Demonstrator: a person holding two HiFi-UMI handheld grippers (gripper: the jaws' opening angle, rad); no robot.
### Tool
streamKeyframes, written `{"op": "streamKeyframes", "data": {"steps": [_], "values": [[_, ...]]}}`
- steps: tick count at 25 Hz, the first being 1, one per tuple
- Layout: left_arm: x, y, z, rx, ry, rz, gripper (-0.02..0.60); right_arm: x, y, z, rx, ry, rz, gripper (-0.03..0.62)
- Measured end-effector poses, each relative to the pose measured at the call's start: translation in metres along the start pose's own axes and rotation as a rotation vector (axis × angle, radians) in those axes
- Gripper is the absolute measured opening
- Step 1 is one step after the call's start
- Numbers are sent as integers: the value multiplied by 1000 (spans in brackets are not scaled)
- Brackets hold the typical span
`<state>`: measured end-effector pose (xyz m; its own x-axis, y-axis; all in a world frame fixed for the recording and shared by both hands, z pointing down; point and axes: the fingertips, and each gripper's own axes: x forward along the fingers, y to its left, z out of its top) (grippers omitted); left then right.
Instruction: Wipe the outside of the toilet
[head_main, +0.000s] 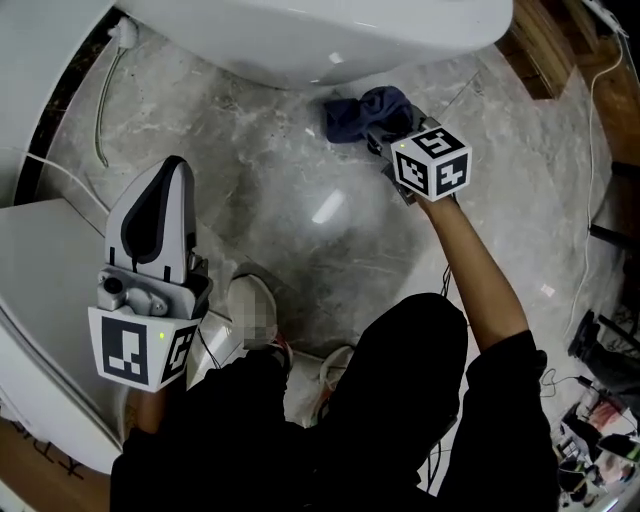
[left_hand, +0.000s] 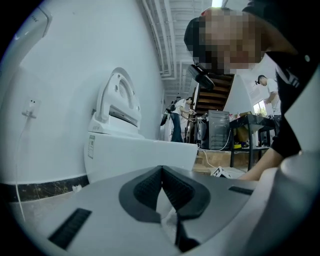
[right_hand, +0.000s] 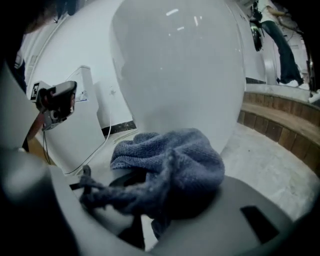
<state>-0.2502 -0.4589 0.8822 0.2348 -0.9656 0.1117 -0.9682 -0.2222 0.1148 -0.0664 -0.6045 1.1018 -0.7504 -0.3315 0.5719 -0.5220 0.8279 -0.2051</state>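
the white toilet (head_main: 320, 40) is shown at the top of the head view, its bowl rising over the marble floor (head_main: 300, 230). a blue cloth (head_main: 352, 112) is clamped in the jaws of the right gripper (head_main: 385, 132) and is held low, just beside the bowl's outer wall; whether it touches cannot be told. the left gripper (head_main: 176, 172) is held well apart from the toilet, its jaws pressed together on nothing.

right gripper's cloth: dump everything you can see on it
The cloth is dusty blue-grey and terry-like, with a fuzzy looped weave. It is bunched into a soft wad with a twisted tail trailing to one side. The right gripper is shut on it, and the wad drapes over the jaws. It sits low above the marble floor, right at the lower curve of the white toilet bowl; contact there is unconfirmed.
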Motion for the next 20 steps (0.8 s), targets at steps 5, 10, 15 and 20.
{"op": "streamKeyframes", "data": {"steps": [5, 10, 15, 20], "values": [[13, -14, 11, 37, -19, -21, 11, -58, 6, 51, -83, -68, 33, 101], [27, -22, 17, 57, -40, -29, 11, -110, 16, 110, -86, -106, 80, 101], [37, -33, 14, 55, -39, -58, 11, -145, 16, 155, -112, -112, 70, 101], [36, -39, 9, 35, -33, -71, 11, -147, 9, 173, -110, -85, 56, 101]]}}
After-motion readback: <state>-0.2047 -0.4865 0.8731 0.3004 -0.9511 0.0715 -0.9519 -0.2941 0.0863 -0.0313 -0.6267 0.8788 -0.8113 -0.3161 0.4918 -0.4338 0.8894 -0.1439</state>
